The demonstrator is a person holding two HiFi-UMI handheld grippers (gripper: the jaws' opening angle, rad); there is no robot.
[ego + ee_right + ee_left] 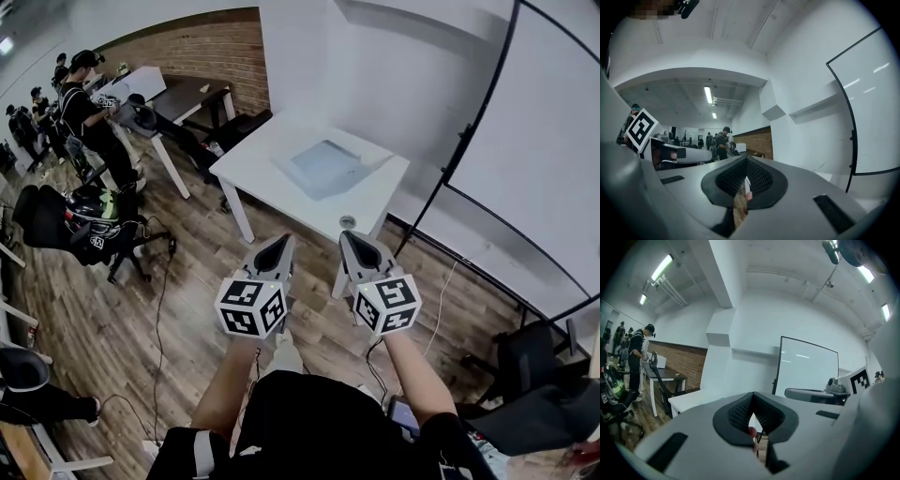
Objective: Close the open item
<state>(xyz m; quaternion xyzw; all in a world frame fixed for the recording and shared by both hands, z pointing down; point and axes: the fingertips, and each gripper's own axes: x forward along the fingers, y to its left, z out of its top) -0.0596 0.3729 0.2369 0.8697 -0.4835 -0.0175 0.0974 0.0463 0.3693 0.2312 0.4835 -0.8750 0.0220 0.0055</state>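
Note:
On the white table (375, 192) ahead lies the open item (323, 167), a flat pale thing with a grey-blue panel spread open; what it is I cannot tell. My left gripper (279, 246) and right gripper (352, 239) hang side by side over the wooden floor, just short of the table's near edge. Both point toward the table, a little apart from each other. The jaws of each are closed together with nothing between them. The left gripper (753, 404) looks over the table's corner (689, 399). The right gripper (746, 164) faces the white wall.
A small round object (348, 222) sits at the table's near edge. A black-framed whiteboard (525, 141) stands to the right. Office chairs (66, 220), a dark table (192, 94) and several people (80, 103) fill the left. Cables (159, 309) trail over the floor. Another chair (534, 375) stands at lower right.

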